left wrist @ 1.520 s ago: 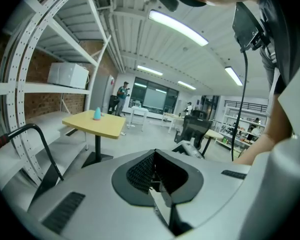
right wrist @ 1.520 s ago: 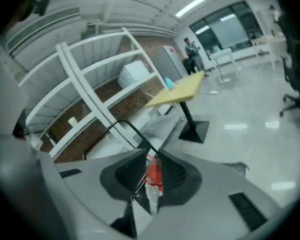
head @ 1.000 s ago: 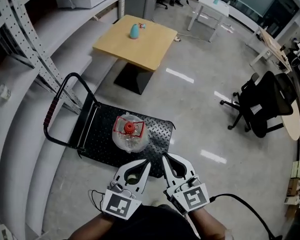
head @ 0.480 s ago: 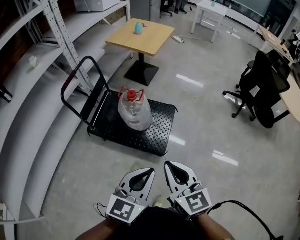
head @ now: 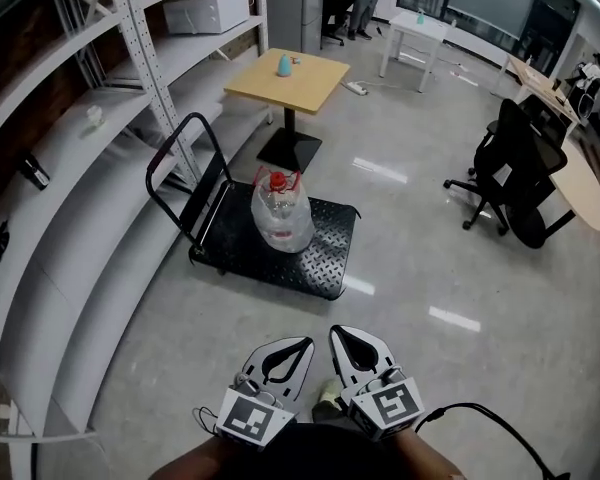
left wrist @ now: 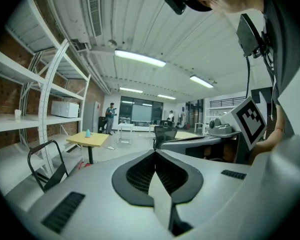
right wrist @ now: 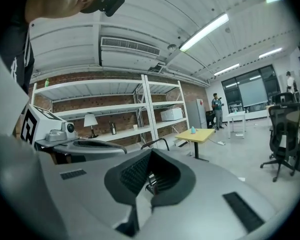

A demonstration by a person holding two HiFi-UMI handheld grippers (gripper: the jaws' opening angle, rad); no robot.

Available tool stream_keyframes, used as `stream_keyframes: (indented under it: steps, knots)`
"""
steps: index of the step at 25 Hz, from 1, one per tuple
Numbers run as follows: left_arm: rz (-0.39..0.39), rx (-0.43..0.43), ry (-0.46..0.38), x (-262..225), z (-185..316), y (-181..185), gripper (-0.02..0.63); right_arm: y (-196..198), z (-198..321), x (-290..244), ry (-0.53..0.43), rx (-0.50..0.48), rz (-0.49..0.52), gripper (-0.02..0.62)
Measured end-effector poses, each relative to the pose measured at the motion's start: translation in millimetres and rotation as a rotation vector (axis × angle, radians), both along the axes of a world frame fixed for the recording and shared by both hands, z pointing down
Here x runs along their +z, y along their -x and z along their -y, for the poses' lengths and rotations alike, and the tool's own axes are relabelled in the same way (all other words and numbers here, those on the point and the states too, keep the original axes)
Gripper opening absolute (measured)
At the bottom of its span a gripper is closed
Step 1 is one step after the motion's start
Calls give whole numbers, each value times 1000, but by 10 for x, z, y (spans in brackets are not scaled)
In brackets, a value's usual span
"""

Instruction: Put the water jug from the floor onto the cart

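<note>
The clear water jug (head: 283, 215) with a red cap and red handle stands upright on the black flat cart (head: 323, 256). The cart's black push handle (head: 173, 166) rises at its left end. My left gripper (head: 305, 344) and right gripper (head: 338, 331) are side by side at the bottom of the head view, well short of the cart. Both are shut with nothing between the jaws. In the left gripper view the jaws of the left gripper (left wrist: 155, 152) meet at the tip. The right gripper (right wrist: 150, 152) looks the same in its own view. The jug is hidden in both gripper views.
White metal shelving (head: 130, 78) runs along the left. A yellow pedestal table (head: 285, 80) with a small teal object (head: 283, 65) stands beyond the cart. A black office chair (head: 515, 173) is at the right, a white table (head: 417, 26) far back. Grey floor lies between me and the cart.
Both grippers, still shut and empty, have drawn back from the cart. The jug and cart now sit farther off and higher in the head view.
</note>
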State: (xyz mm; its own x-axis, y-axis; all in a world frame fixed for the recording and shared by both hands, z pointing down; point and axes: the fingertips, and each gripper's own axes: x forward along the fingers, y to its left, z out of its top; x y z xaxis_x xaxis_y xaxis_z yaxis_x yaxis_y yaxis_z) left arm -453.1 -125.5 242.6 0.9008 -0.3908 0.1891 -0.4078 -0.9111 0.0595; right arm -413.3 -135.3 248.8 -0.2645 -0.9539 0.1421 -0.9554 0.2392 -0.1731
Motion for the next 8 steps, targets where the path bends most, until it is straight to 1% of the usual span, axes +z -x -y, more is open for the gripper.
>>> stream_keyframes:
  steps: [4,8]
  knots:
    - [-8,8,4,-6,-131,271,5,301,-118,4,6,4,-13,2]
    - [-35,-6,9,-113,-214,433,5,397,-252,-105,3,23,-29,2]
